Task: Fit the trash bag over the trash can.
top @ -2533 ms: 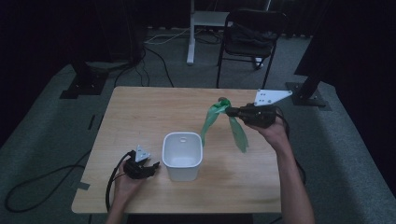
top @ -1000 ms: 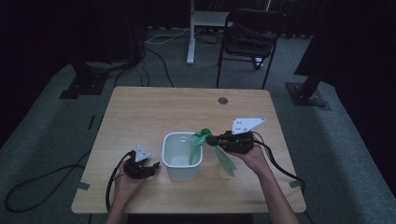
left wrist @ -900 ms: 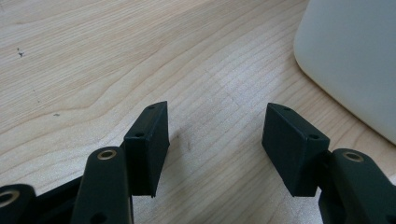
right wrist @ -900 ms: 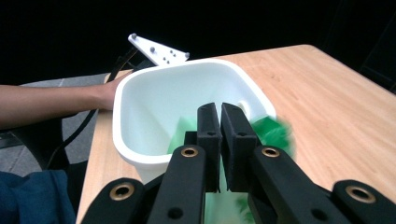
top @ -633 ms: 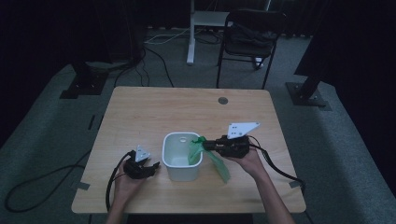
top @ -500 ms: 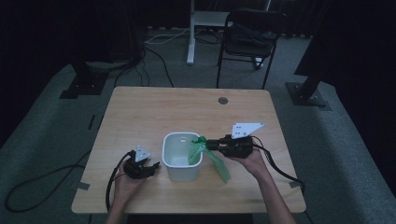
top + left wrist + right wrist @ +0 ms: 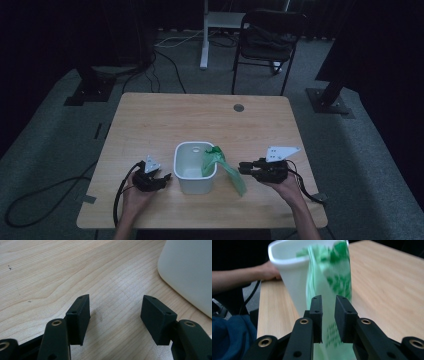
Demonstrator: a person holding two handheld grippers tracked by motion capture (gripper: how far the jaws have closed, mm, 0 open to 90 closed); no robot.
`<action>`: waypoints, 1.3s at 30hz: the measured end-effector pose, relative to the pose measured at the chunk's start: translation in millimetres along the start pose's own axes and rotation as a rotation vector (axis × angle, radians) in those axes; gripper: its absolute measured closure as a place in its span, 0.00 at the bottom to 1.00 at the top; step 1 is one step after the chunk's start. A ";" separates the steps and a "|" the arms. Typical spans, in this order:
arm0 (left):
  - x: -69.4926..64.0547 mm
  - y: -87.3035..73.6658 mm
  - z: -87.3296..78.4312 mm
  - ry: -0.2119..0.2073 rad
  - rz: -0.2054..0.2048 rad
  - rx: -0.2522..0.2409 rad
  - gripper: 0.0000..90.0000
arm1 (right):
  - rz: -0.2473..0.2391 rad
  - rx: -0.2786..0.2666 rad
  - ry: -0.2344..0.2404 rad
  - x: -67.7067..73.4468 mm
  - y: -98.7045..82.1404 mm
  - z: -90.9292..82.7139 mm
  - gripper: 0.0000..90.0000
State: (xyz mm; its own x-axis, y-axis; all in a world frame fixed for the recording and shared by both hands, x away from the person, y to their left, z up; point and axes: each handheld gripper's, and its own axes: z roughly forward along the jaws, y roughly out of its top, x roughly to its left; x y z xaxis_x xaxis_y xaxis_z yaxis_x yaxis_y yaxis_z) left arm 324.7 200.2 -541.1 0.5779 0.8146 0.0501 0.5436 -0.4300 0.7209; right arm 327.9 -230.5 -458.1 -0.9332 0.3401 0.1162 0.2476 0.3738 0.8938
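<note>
While high view shows green bag [image 7: 220, 167] draped over white bin [image 7: 194, 167], right gripper [image 7: 328, 302] jaws just opening, bag between; left gripper [image 7: 115, 307] released.

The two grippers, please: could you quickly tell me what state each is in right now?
Left gripper: open, empty, resting on the table beside the white bin.
Right gripper: jaws have just been opening, slightly apart, off the green bag draped over the bin.

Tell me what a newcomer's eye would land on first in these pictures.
The bright green plastic bag stands out first: it is draped over the right rim of the white bin at the middle of the wooden table, its tail hanging outside. Just right of it the right tongs have been opening, with the bag's green film showing in the gap between the jaws. The left tongs rest open on the wood beside the bin.
</note>
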 end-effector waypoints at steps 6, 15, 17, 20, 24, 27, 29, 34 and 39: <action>0.2 -0.1 0.2 -0.001 -0.003 -0.001 0.45 | 0.045 0.035 -0.003 0.0 -27.6 -1.4 0.84; 0.3 -0.1 0.5 -0.005 -0.005 -0.001 0.45 | 0.087 0.104 0.011 -0.7 -56.8 11.4 0.80; 0.4 -0.1 0.7 -0.007 -0.007 -0.002 0.45 | 0.093 0.128 0.027 -2.3 -61.7 17.7 0.77; 0.4 -0.1 0.9 -0.010 -0.009 -0.003 0.45 | 0.094 0.176 0.038 -4.3 -65.3 26.4 0.86; 0.7 -0.1 1.2 -0.012 -0.011 -0.005 0.45 | 0.100 0.137 0.013 -9.6 -60.4 23.5 1.00; 0.5 0.0 1.3 -0.012 -0.009 -0.006 0.45 | 0.113 0.088 -0.014 -13.7 -55.1 14.3 1.00; 0.5 0.0 1.4 -0.013 -0.010 -0.006 0.45 | 0.118 0.052 -0.024 -14.9 -51.4 7.7 1.00; 0.2 1.7 4.9 -0.032 -0.016 -0.015 0.46 | 0.111 -0.017 -0.047 -19.8 -34.9 -5.9 1.00; -2.9 5.0 8.4 -0.043 -0.007 -0.018 0.46 | 0.079 -0.072 -0.048 -23.9 -9.6 -11.8 1.00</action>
State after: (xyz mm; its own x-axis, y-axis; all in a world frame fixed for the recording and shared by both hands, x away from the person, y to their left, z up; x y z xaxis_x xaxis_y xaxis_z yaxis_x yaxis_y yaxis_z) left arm 330.9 192.4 -543.5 0.5996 0.8002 0.0156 0.5371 -0.4168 0.7333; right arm 344.7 -252.4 -464.4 -0.8976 0.4075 0.1682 0.2990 0.2822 0.9116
